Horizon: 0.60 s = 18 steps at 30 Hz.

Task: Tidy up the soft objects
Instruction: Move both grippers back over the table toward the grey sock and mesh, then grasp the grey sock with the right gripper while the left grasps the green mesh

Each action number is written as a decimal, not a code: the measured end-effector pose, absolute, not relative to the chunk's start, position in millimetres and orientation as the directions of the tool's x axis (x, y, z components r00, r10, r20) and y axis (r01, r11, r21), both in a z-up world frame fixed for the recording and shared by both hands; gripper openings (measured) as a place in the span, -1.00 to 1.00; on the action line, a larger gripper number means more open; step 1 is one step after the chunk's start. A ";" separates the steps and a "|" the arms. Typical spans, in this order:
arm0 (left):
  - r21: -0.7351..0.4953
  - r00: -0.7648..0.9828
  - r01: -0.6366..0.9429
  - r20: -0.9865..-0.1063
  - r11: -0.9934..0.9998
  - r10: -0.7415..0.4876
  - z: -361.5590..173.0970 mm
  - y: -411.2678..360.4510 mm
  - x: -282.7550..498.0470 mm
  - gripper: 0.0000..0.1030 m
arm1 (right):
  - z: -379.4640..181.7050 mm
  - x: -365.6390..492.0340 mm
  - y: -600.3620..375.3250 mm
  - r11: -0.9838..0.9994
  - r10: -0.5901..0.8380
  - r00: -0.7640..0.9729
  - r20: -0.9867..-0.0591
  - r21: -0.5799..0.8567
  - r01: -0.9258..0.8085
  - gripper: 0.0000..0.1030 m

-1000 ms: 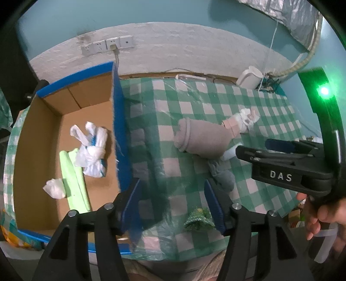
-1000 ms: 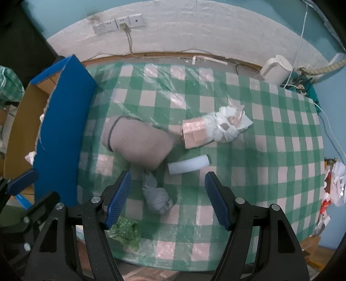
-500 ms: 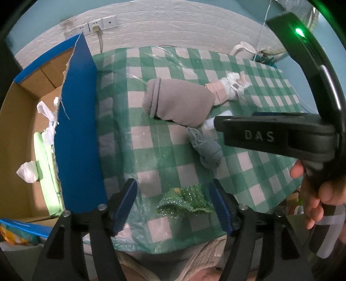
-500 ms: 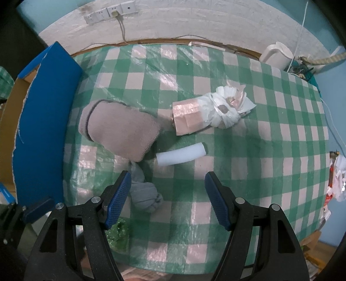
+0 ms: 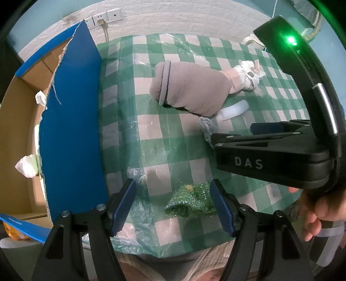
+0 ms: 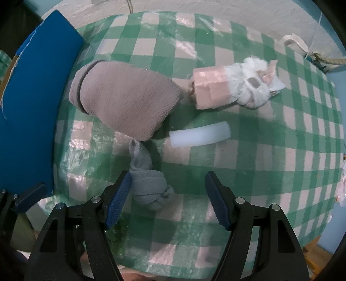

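On the green checked tablecloth (image 5: 151, 138) lie several soft things. A green glittery scrubber (image 5: 190, 203) sits between the fingers of my left gripper (image 5: 173, 203), which is open above it and apart from it. My right gripper (image 6: 167, 195) is open over a knotted grey sock (image 6: 151, 190), whose knot lies against the left finger. Beyond are a rolled taupe cloth (image 6: 125, 101), a white foam tube (image 6: 200, 134) and a pink-and-white bundle (image 6: 231, 86). In the left wrist view the right gripper's black body (image 5: 270, 160) hides part of the sock.
A cardboard box (image 5: 19, 121) with a blue flap (image 5: 71, 129) stands left of the table, holding white bags and a green strip. A white kettle (image 6: 294, 42) is at the far right. Wall sockets (image 5: 103, 17) are behind. A hand (image 5: 320, 207) holds the right gripper.
Both grippers have come down toward the table. The left one swung right from the box edge to over the green scrubber and opened wider. The right one closed in on the grey sock.
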<state>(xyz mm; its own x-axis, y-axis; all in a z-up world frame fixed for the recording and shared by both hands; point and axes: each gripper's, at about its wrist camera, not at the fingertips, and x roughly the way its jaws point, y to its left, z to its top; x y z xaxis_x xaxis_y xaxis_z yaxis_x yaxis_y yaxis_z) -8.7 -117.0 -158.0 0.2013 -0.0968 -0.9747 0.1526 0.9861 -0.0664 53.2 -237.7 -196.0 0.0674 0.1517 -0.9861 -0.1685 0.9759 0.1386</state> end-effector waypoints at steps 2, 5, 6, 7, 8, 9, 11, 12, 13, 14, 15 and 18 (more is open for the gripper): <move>-0.066 0.201 0.156 -0.975 0.986 -0.097 -158.5 -117.0 -9.1 0.39 | -199.3 52.0 -234.9 0.975 0.153 0.060 -0.986 0.140 -0.175 0.39; -0.065 0.197 0.157 -0.976 0.985 -0.095 -159.5 -117.0 -9.2 0.39 | -204.4 50.2 -229.2 0.971 0.158 0.044 -0.986 0.147 -0.189 0.39; -0.065 0.196 0.156 -0.976 0.986 -0.095 -159.5 -116.7 -9.5 0.39 | -206.0 49.3 -227.6 0.970 0.157 0.040 -0.987 0.147 -0.194 0.39; -0.067 0.195 0.155 -0.976 0.986 -0.096 -159.7 -116.6 -9.4 0.39 | -208.1 50.4 -226.3 0.970 0.153 0.038 -0.988 0.143 -0.198 0.37; -0.067 0.194 0.155 -0.976 0.986 -0.096 -160.1 -117.1 -9.0 0.39 | -209.5 50.0 -225.5 0.970 0.148 0.036 -0.988 0.138 -0.202 0.30; -0.066 0.193 0.156 -0.976 0.985 -0.096 -160.7 -117.7 -8.6 0.39 | -211.1 49.2 -224.7 0.970 0.145 0.031 -0.989 0.136 -0.203 0.25; -0.067 0.190 0.161 -0.977 0.985 -0.097 -161.4 -118.4 -9.1 0.39 | -216.2 48.1 -224.5 0.969 0.142 0.008 -0.990 0.138 -0.203 0.07; -0.066 0.187 0.165 -0.977 0.984 -0.097 -162.0 -119.1 -9.3 0.39 | -218.4 47.4 -224.6 0.970 0.140 0.000 -0.990 0.137 -0.202 0.03; -0.066 0.184 0.169 -0.978 0.983 -0.098 -162.4 -118.8 -9.4 0.39 | -220.8 46.4 -224.7 0.970 0.137 -0.009 -0.991 0.136 -0.203 -0.06; -0.066 0.182 0.173 -0.979 0.983 -0.097 -162.8 -119.4 -10.2 0.39 | -222.6 45.4 -224.9 0.970 0.131 -0.015 -0.991 0.131 -0.204 -0.15; -0.066 0.180 0.176 -0.979 0.982 -0.098 -163.7 -120.3 -10.0 0.39 | -222.1 44.5 -225.5 0.971 0.120 -0.008 -0.993 0.119 -0.206 -0.17; -0.069 0.180 0.187 -0.978 0.980 -0.103 -163.1 -122.0 -13.2 0.39 | -223.3 41.6 -234.0 0.978 0.106 -0.002 -0.994 0.104 -0.180 -0.20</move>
